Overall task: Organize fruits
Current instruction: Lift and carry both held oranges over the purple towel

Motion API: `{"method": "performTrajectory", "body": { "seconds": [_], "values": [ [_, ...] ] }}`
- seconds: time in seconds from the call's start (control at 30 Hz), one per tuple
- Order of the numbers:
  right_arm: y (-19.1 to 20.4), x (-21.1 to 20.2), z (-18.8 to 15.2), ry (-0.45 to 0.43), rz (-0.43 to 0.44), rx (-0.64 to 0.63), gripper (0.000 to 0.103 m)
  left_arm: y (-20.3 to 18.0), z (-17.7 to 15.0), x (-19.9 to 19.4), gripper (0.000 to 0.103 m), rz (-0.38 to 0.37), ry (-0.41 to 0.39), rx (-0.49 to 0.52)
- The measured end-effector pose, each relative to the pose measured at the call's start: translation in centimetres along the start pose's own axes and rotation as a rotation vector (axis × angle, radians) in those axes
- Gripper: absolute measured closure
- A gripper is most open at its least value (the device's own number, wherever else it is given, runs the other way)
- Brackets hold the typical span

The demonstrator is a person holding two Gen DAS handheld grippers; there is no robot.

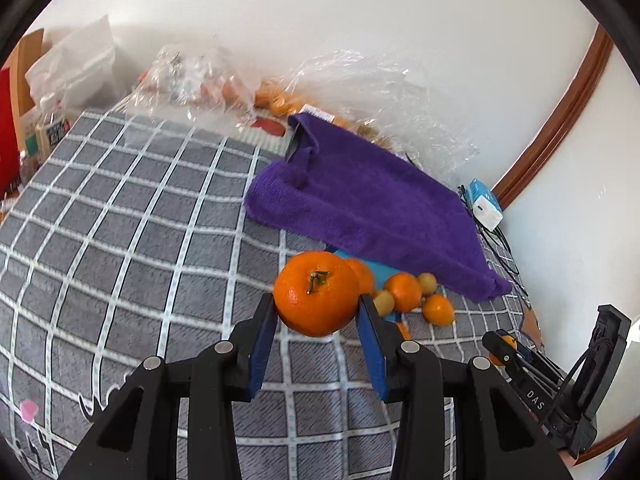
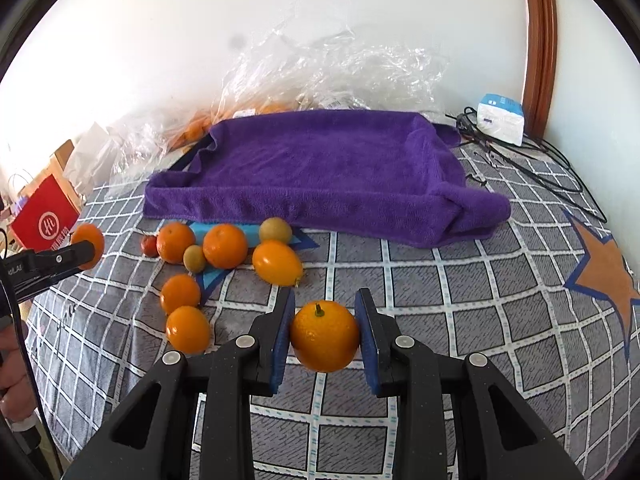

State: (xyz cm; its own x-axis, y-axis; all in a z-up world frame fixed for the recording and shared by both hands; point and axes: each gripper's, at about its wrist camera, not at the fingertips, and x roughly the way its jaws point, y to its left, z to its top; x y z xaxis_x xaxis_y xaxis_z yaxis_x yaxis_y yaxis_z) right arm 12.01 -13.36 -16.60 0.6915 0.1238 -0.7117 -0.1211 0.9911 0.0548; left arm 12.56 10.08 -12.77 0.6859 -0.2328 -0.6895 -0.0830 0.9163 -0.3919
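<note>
My left gripper [image 1: 318, 306] is shut on a tangerine [image 1: 316, 292] with a green stem and holds it above the checked cloth. My right gripper [image 2: 325, 322] is shut on a smaller orange fruit [image 2: 324, 336]. A purple towel-lined tray [image 2: 320, 168] lies ahead; it also shows in the left wrist view [image 1: 368, 204]. Loose fruits lie before it: tangerines [image 2: 225, 245], an oval orange fruit [image 2: 277, 262] and small yellow-green fruits [image 2: 275, 230]. The left gripper with its tangerine shows at the left edge of the right wrist view [image 2: 86, 246]. The right gripper shows in the left wrist view [image 1: 506, 350].
A grey checked cloth [image 1: 140, 220] covers the surface. Clear plastic bags with more fruit [image 2: 320, 76] lie against the wall behind the tray. A white and blue box [image 2: 500, 118] and black cables [image 2: 532, 160] lie at the right. A red bag [image 2: 44, 216] stands at the left.
</note>
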Motion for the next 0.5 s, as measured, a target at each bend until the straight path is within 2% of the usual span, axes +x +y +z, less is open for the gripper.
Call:
{"method": "performTrajectory", "body": {
  "seconds": [0.33,0.5],
  "values": [
    [-0.9,0.9,4.2,-0.002,0.009,-0.006,0.072,-2.1,5.2,0.5,0.065,0.028,-0.045,0.045],
    [-1.3,2.2,7.1,-0.019,-0.048,-0.014,0.072,-2.4,7.4,2.0,0.065,0.03,-0.037,0.07]
  ]
}}
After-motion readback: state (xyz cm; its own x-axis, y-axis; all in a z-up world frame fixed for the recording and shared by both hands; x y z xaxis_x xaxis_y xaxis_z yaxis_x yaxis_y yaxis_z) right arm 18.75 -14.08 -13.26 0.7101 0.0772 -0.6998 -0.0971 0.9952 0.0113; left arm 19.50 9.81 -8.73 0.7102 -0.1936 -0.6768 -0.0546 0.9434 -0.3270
